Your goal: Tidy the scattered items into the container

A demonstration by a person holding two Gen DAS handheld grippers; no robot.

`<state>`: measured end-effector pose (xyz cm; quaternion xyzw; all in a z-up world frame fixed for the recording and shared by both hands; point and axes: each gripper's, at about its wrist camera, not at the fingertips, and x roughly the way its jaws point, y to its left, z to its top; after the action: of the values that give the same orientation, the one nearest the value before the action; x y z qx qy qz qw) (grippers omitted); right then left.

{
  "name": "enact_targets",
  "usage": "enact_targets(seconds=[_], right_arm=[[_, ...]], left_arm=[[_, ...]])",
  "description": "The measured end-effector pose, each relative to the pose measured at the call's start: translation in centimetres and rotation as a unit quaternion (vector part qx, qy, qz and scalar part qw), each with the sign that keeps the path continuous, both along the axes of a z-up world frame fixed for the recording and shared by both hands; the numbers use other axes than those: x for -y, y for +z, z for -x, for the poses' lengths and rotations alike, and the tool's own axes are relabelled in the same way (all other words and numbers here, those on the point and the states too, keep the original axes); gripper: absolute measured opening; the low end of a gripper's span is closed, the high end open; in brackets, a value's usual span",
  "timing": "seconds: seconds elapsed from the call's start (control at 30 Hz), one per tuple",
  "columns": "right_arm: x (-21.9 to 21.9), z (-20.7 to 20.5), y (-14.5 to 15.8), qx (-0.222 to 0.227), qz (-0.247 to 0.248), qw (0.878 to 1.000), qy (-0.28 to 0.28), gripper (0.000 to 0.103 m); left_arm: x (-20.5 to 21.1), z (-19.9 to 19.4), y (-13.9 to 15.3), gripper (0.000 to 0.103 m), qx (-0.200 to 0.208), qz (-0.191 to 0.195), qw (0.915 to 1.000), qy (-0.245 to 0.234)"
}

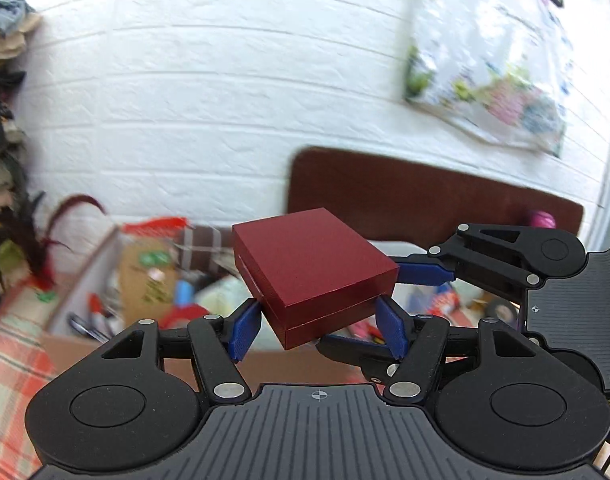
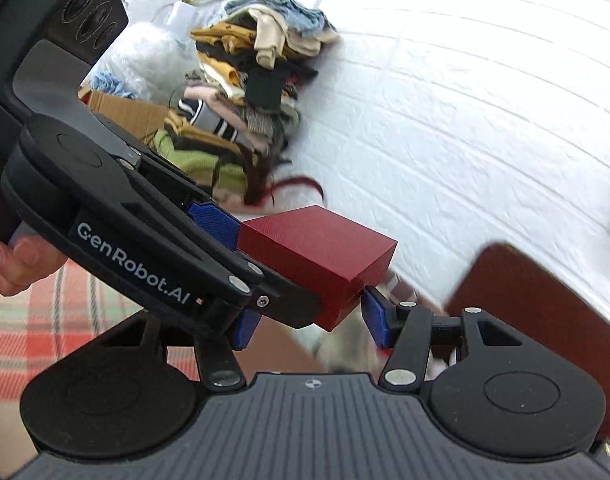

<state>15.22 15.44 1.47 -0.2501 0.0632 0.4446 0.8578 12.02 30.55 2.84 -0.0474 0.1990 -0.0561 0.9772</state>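
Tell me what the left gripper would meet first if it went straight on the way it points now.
The left gripper already holds the red box, so nothing lies nearer. Beyond the box, probably the clutter box below the white wall; depth is unclear.

White brick-pattern wall (image 1: 193, 92) behind; patterned plastic bag (image 1: 489, 76) hanging on it at upper right. Dark brown headboard-like panel (image 1: 425, 196) against the wall's base. Stack of folded clothes (image 2: 249, 92) beside the wall. Plaid cloth (image 1: 9, 364) at lower left.
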Motion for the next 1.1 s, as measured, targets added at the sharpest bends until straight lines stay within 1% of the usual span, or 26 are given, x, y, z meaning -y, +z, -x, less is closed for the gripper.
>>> enact_targets(seconds=[0.13, 0.23, 0.33, 0.4, 0.43, 0.47, 0.5, 0.53, 0.57, 0.6, 0.63, 0.7, 0.73, 0.77, 0.8, 0.9, 1.0, 1.1], right_arm=[[-3.5, -2.3, 1.0, -0.004, -0.013, 1.000, 0.007, 0.060], [-6.1, -4.3, 1.1, -0.012, -0.020, 1.000, 0.008, 0.060], [-8.3, -6.0, 0.9, -0.022, -0.023, 0.999, 0.008, 0.060], [-9.8, -7.1, 0.2, -0.036, -0.019, 0.999, 0.010, 0.061], [-10.6, -7.7, -0.2, -0.044, -0.017, 0.999, 0.011, 0.067], [-11.4, -8.2, -0.8, -0.061, -0.008, 0.998, 0.023, 0.071], [-12.3, -8.7, -1.4, -0.083, 0.005, 0.996, 0.040, 0.080], [-12.8, -8.8, -2.2, -0.092, 0.016, 0.995, 0.045, 0.081], [-12.8, -8.5, -2.7, -0.082, 0.024, 0.995, 0.045, 0.081], [-12.9, -8.2, -3.3, -0.073, 0.032, 0.996, 0.044, 0.081], [-12.8, -8.0, -3.9, -0.065, 0.039, 0.996, 0.043, 0.081], [-12.0, -7.7, -4.1, -0.061, 0.031, 0.997, 0.044, 0.085], [-11.5, -7.5, -4.1, -0.062, 0.029, 0.997, 0.042, 0.085], [-11.2, -7.4, -4.2, -0.060, 0.028, 0.997, 0.037, 0.086], [-10.9, -7.3, -4.2, -0.060, 0.025, 0.997, 0.034, 0.088], [-10.3, -7.2, -4.3, -0.075, 0.020, 0.996, 0.032, 0.091], [-9.9, -6.5, -4.3, -0.070, 0.017, 0.997, 0.028, 0.093], [-8.7, -5.6, -3.7, -0.073, 0.006, 0.997, 0.014, 0.098]], left_arm=[[-3.5, -1.9, 0.7, 0.066, 0.009, 0.006, 0.9998, 0.015], [-6.2, -3.3, 0.7, 0.066, 0.013, 0.013, 0.9996, 0.021], [-8.6, -4.7, 0.2, 0.066, 0.012, 0.022, 0.9993, 0.028], [-9.8, -5.5, -0.6, 0.067, 0.004, 0.025, 0.9990, 0.036], [-10.4, -5.8, -1.1, 0.077, -0.001, 0.025, 0.9988, 0.041], [-11.0, -6.1, -1.8, 0.081, -0.009, 0.022, 0.9982, 0.054], [-11.5, -6.2, -2.5, 0.091, -0.019, 0.016, 0.9965, 0.080], [-11.7, -6.1, -3.2, 0.099, -0.029, 0.008, 0.9935, 0.109], [-11.9, -6.0, -3.8, 0.100, -0.038, 0.002, 0.9903, 0.134], [-11.9, -5.5, -4.3, 0.100, -0.042, -0.004, 0.9891, 0.141], [-11.7, -4.9, -4.7, 0.100, -0.043, -0.011, 0.9891, 0.140], [-11.1, -3.4, -5.3, 0.101, -0.034, -0.034, 0.9888, 0.142], [-10.8, -2.7, -5.6, 0.101, -0.027, -0.037, 0.9880, 0.148], [-10.6, -2.1, -5.7, 0.101, -0.024, -0.037, 0.9880, 0.148], [-10.4, -1.7, -5.8, 0.101, -0.023, -0.033, 0.9882, 0.148], [-9.6, -0.9, -5.9, 0.101, -0.024, -0.029, 0.9878, 0.151], [-8.8, -0.5, -5.2, 0.102, -0.024, -0.036, 0.9881, 0.148], [-7.7, 0.6, -4.3, 0.103, -0.025, -0.040, 0.9872, 0.152]])
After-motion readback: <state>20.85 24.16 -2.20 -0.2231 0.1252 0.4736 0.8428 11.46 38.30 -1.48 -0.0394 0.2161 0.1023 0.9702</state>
